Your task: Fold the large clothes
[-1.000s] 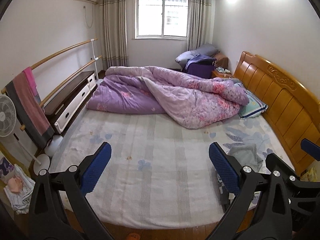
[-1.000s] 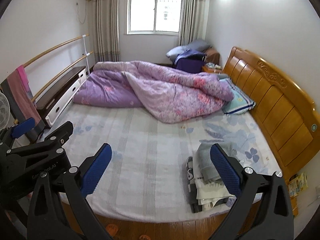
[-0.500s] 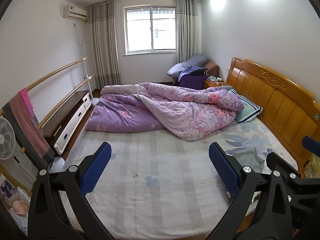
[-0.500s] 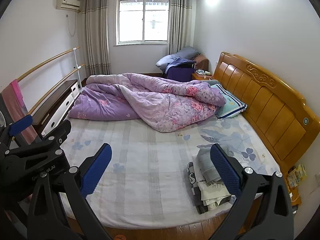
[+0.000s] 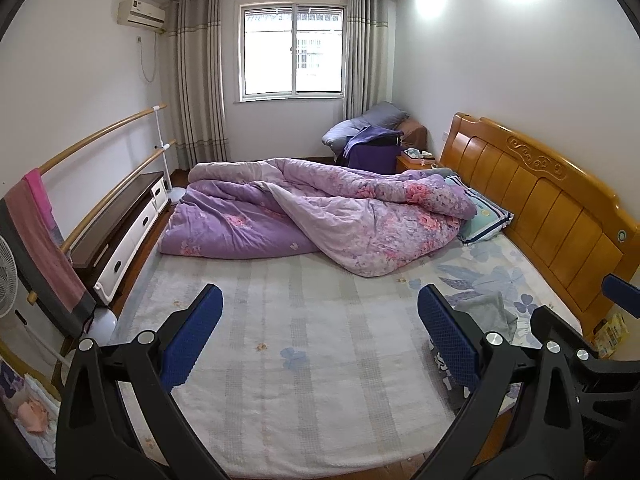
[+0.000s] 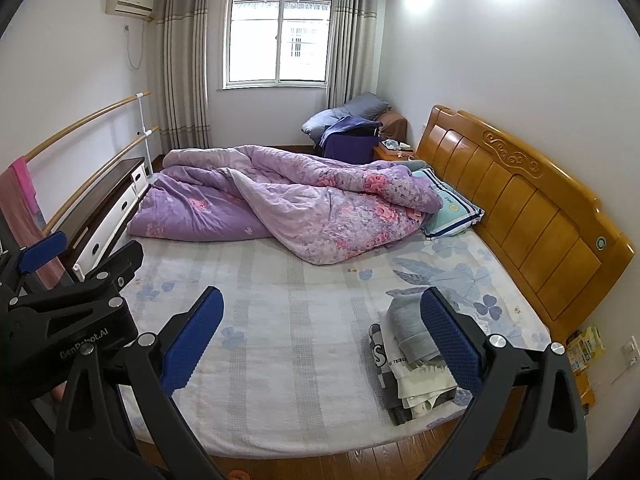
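Observation:
A stack of folded clothes (image 6: 412, 356), grey on top with cream and dark pieces under it, lies at the near right corner of the bed; the left wrist view shows only its grey top (image 5: 486, 314). My left gripper (image 5: 320, 332) is open and holds nothing, well above the pale sheet (image 5: 304, 368). My right gripper (image 6: 320, 336) is also open and empty, its right finger in front of the stack. The left gripper's body (image 6: 68, 312) shows at the left of the right wrist view.
A crumpled purple floral duvet (image 5: 320, 212) fills the bed's far half, beside a striped pillow (image 5: 484, 216). The wooden headboard (image 5: 540, 208) runs along the right. A low cabinet (image 5: 120, 224), wooden rails with a pink towel (image 5: 44, 248) and a fan (image 5: 8, 280) line the left.
Both grippers have tilted upward and risen, so more of the window, ceiling and walls shows. Both stayed open and empty. The clothes stack has not moved.

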Demonstrator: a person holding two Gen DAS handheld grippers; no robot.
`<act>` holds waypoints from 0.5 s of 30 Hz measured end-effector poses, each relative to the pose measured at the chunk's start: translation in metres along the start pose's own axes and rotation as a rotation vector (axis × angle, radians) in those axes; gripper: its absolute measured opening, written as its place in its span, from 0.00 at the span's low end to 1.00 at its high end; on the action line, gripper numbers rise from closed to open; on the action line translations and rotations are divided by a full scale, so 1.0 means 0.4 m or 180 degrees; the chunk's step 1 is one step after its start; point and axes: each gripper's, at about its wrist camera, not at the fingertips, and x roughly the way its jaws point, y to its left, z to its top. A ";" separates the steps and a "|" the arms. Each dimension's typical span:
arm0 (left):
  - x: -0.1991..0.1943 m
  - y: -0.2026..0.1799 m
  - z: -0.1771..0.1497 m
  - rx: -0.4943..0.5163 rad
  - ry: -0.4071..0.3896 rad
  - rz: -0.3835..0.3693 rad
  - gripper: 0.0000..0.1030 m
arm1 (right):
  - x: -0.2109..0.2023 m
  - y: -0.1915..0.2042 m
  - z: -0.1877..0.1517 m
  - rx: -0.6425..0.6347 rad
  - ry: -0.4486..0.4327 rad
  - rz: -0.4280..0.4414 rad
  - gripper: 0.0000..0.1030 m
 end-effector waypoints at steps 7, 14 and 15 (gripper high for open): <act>0.004 -0.006 -0.001 0.0003 0.0002 0.0005 0.95 | 0.010 0.010 0.005 -0.0006 0.0029 -0.0022 0.92; 0.012 0.000 0.002 0.0014 0.0009 -0.0001 0.95 | 0.012 0.011 0.011 -0.0003 0.0039 -0.0043 0.92; 0.011 -0.001 0.003 0.0014 0.0012 -0.0003 0.95 | 0.012 0.011 0.011 -0.0002 0.0041 -0.0042 0.92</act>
